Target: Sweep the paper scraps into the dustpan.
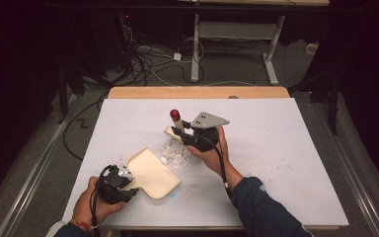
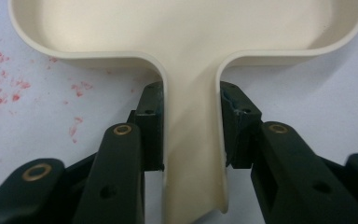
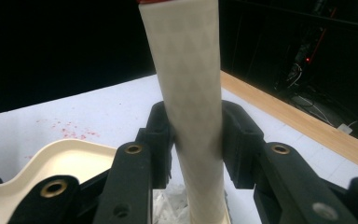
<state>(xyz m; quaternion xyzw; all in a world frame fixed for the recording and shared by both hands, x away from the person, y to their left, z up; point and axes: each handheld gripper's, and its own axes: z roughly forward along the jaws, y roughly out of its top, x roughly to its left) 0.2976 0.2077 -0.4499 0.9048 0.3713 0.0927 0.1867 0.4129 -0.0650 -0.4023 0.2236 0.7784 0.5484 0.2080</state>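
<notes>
Table (image 1: 286, 148), white-topped with a wooden far edge, taken as the landmark; everything below is placed against it. Faint red specks are seen scattered on its surface.

Dustpan (image 1: 150, 173), cream plastic, is lying flat on the table near the person's edge, left of centre. Its handle is clamped between the jaws of the left gripper (image 1: 123, 183); in the left gripper view the handle (image 2: 193, 154) runs straight up between both pads into the pan, touching each pad.

Right gripper (image 1: 185, 136) is held above the table's middle, grey three-cornered plate on top. Its jaws are closed on the pale handle of a brush (image 1: 176, 126), which stands tilted, red cap (image 1: 175, 114) uppermost. In the right gripper view the handle (image 3: 193, 121) is pressed on both sides by the pads.

Pile of white paper scraps (image 1: 176, 152) is lying on the table just below the brush, between the right gripper and the dustpan's open edge, just beside that edge.
</notes>
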